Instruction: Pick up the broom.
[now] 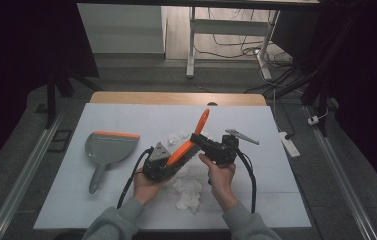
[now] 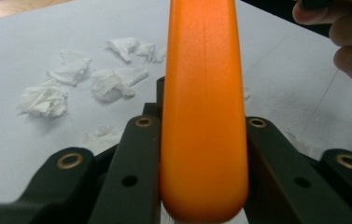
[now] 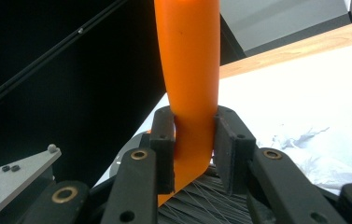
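A brush with an orange handle [image 1: 200, 126] and dark bristles slants above the middle of the white table [image 1: 126, 117]. Both grippers hold it. My left gripper [image 1: 172, 159] is shut on its lower end; in the left gripper view the orange handle [image 2: 204, 93] fills the gap between the jaws [image 2: 201, 122]. From the right, my right gripper [image 1: 199, 140] is shut on the handle just above the bristles [image 3: 197, 205], its pads [image 3: 163, 140] pressed on the orange handle [image 3: 190, 60]. A grey dustpan [image 1: 108, 147] with an orange lip lies flat at the left.
Crumpled white tissues lie under and in front of the hands [image 1: 188, 192], with more behind the brush [image 1: 178, 136] and in the left gripper view [image 2: 113, 81]. Cables trail from both grippers toward the table's front edge. Desk legs and floor cables stand beyond the table.
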### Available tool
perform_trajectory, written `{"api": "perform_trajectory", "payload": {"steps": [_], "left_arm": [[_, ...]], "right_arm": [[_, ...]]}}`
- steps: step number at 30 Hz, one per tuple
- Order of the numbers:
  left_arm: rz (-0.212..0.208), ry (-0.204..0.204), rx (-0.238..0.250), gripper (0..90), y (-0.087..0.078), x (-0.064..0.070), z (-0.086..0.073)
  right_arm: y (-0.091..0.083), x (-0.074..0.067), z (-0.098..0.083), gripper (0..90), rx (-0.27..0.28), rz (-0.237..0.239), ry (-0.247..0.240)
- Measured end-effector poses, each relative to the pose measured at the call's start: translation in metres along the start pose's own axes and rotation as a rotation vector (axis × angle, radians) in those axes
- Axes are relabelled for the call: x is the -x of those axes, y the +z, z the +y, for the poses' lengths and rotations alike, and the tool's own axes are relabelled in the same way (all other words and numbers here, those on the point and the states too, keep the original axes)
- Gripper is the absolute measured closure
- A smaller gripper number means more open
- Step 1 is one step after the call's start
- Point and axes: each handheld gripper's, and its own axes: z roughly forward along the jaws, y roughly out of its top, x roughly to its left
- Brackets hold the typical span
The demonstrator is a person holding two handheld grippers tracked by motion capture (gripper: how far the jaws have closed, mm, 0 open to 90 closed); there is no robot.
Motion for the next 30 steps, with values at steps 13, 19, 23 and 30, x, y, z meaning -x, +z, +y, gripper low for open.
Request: {"api": "perform_trajectory", "payload": {"steps": [13, 19, 23, 30], "left_arm": [[-0.011, 0.035, -0.020, 79.3, -0.022, -0.014, 0.008], [0.025, 0.091, -0.064, 79.2, -0.033, -0.022, 0.010], [0.023, 0.111, -0.099, 79.2, -0.040, -0.026, 0.012], [-0.014, 0.161, -0.203, 79.1, -0.047, -0.028, 0.013]], "right_arm": [[-0.003, -0.006, 0.016, 50.2, -0.072, -0.015, -0.166], [-0.014, -0.007, 0.025, 40.4, -0.133, -0.027, -0.316], [-0.019, -0.008, 0.028, 39.0, -0.203, -0.022, -0.420], [-0.027, -0.014, 0.031, 37.8, -0.299, -0.053, -0.596]]}}
